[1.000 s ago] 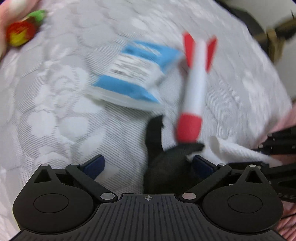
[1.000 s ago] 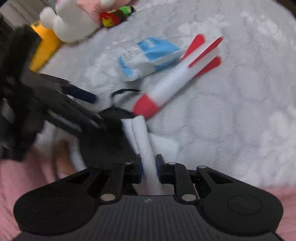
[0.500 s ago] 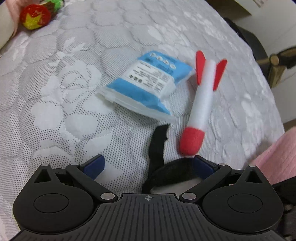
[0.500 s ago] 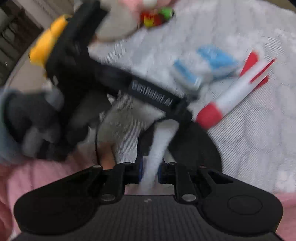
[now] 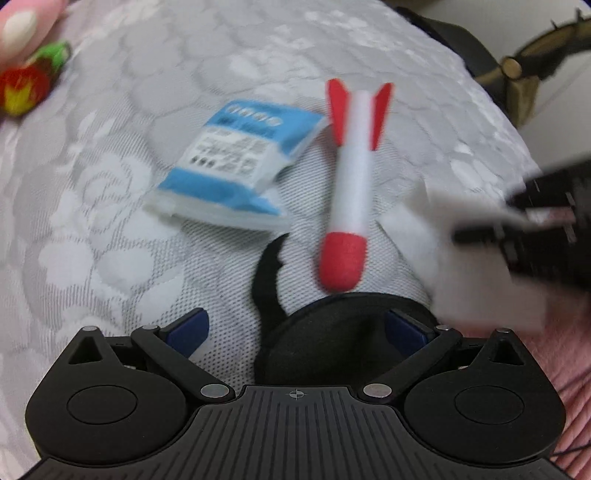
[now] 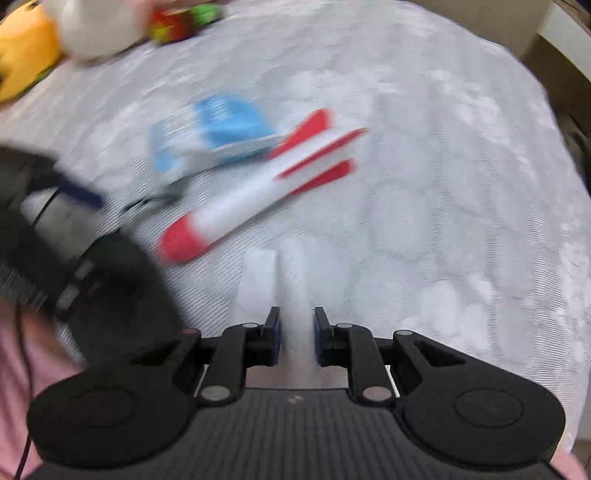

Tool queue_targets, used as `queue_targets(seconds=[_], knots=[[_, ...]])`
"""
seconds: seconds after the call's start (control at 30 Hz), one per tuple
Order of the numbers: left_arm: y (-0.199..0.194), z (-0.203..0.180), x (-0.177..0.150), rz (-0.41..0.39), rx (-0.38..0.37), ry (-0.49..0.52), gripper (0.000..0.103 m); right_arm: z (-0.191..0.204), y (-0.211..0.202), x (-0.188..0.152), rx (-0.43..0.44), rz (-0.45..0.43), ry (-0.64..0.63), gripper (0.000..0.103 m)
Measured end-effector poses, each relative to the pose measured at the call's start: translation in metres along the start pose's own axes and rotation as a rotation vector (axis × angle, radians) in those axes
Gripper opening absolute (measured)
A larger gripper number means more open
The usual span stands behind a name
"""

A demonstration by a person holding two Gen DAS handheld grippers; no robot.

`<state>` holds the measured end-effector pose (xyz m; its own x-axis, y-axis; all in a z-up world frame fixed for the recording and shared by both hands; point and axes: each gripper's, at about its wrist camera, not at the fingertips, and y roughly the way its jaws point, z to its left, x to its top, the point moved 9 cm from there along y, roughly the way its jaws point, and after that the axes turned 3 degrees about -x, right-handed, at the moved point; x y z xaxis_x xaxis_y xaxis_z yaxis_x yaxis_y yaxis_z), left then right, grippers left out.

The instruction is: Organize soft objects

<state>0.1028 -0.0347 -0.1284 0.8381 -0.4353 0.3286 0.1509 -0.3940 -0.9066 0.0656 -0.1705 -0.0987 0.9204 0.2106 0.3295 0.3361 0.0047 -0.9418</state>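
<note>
Right gripper (image 6: pixel 295 332): jaws narrow, clamped on folded white cloth (image 6: pixel 291 280), same grip as before, now swung clear of left gripper (image 5: pixel 295 325). Left jaws wide; black eye mask (image 5: pixel 332 332) between them, touching right pad only, unchanged. Red-white foam rocket (image 5: pixel 351 192) just ahead of left jaws, blue packet (image 5: pixel 236 162) ahead-left, both unmoved on quilted bed (image 5: pixel 110 221).

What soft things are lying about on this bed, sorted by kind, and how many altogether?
Plush toys: 3 (strawberry, white-and-pink, yellow)
Foam rocket: 1
Blue-and-white packet: 1
White cloth: 1
Black fabric piece: 1
Total: 7
</note>
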Motion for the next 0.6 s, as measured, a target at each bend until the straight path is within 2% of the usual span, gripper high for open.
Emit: queue_targets(seconds=[0.07,0.13,0.17,0.2,0.3,0.43,0.5,0.6], knots=[[0.001,-0.003,0.0,-0.006,0.006,0.015,0.103,-0.011,-0.001,0.006,-0.027,-0.022,0.025,0.02],[0.001,-0.001,0.0,-0.007,0.01,0.008,0.103,-0.021,-0.001,0.015,-0.04,-0.038,0.036,0.034],[-0.001,0.001,-0.001,-0.009,0.01,-0.001,0.103,-0.024,-0.001,0.019,-0.043,-0.039,0.043,0.044],[-0.003,0.003,-0.001,-0.012,0.01,-0.009,0.103,-0.024,-0.001,0.023,-0.043,-0.041,0.05,0.047],[-0.009,0.009,-0.002,-0.03,0.017,-0.04,0.103,-0.021,-0.006,0.033,-0.045,-0.058,0.044,0.05],[-0.024,0.025,-0.006,-0.055,0.03,-0.113,0.103,-0.017,-0.027,0.044,-0.134,-0.156,-0.066,0.059],[-0.024,0.033,-0.004,-0.067,0.032,-0.163,0.103,-0.015,-0.039,0.049,-0.144,-0.204,-0.11,0.061],[-0.03,0.048,-0.002,-0.097,0.011,-0.258,0.103,-0.013,-0.054,0.055,-0.076,-0.239,-0.089,0.063]])
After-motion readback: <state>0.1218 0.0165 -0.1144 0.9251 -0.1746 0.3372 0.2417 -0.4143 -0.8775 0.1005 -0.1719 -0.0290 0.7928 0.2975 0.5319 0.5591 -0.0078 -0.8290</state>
